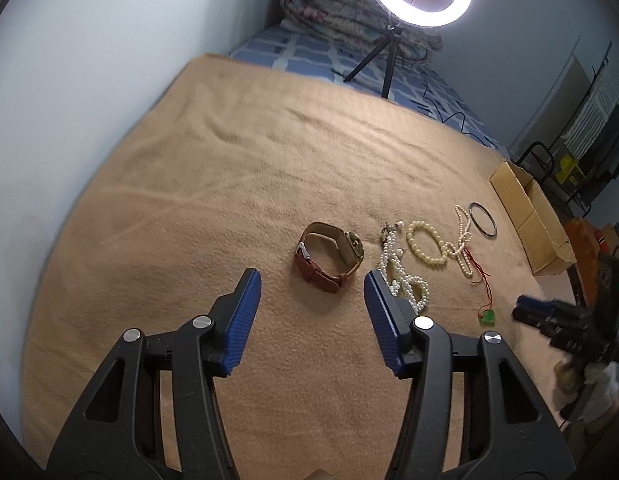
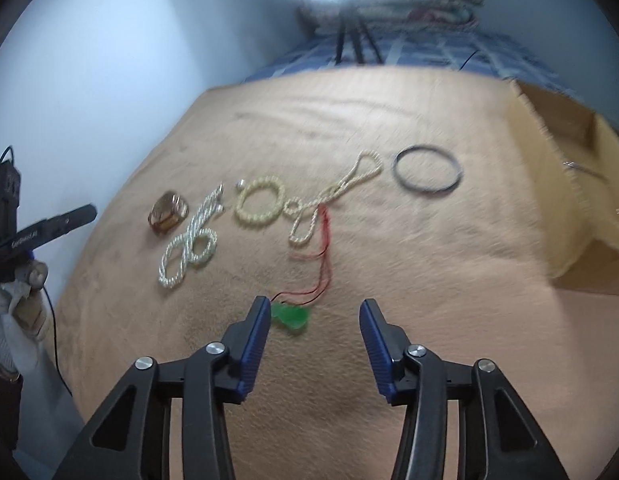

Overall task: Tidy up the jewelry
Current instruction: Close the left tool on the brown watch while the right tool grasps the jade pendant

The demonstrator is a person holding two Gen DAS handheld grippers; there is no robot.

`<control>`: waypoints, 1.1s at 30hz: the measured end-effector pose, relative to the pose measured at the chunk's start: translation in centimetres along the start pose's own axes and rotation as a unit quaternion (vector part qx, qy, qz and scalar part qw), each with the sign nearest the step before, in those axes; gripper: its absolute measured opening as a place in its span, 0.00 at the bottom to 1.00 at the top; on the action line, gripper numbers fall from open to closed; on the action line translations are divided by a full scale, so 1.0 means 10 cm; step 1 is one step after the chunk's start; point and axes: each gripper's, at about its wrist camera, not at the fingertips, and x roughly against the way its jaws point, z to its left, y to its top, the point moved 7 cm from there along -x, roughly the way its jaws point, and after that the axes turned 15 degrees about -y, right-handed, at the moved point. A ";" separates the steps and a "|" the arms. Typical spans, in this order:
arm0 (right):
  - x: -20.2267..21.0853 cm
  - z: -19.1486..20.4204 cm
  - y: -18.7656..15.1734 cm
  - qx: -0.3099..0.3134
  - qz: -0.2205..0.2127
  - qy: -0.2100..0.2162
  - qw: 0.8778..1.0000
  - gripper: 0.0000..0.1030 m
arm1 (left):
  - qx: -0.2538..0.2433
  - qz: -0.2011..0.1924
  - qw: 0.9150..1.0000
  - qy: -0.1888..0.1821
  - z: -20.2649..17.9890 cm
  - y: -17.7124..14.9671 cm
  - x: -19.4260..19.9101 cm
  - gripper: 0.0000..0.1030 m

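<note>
Both grippers are spread wide open with nothing in them. Right gripper (image 2: 313, 320) hovers right over the one green pendant (image 2: 291, 316), which sits just inside its left finger on a red cord (image 2: 323, 248). Left gripper (image 1: 313, 288) has the one brown-strap watch (image 1: 329, 256) just ahead between its fingers. Further out on the tan blanket (image 1: 189, 184): two white pearl strands, one cream bead bracelet (image 2: 259, 200), one metal bangle (image 2: 427, 172), then one cardboard box (image 1: 525, 216).

Open blanket to the left; jewelry crowds the right

Bare blanket (image 1: 189, 200) lies beyond the watch (image 1: 329, 256); pearl strands (image 1: 405, 280), bangle (image 1: 482, 219) and cardboard box (image 1: 529, 220) block the right.
</note>
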 end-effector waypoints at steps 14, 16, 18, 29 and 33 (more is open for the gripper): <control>-0.29 0.34 -0.12 0.106 0.000 -0.014 0.994 0.45 | 0.048 0.040 0.998 -0.025 0.21 0.01 -0.51 0.54; -0.28 0.36 -0.14 0.118 0.000 -0.018 0.993 0.36 | 0.052 0.041 0.997 -0.024 0.24 0.02 -0.55 0.54; -0.29 0.40 -0.14 0.126 -0.003 -0.022 0.992 0.32 | 0.054 0.044 0.997 -0.024 0.25 0.04 -0.59 0.54; -0.20 0.52 -0.21 0.153 -0.015 -0.020 0.988 0.18 | 0.063 0.065 0.996 -0.008 0.30 0.04 -0.81 0.42; -0.17 0.57 -0.22 0.160 -0.018 -0.017 0.987 0.17 | 0.065 0.067 0.996 -0.005 0.32 0.05 -0.84 0.19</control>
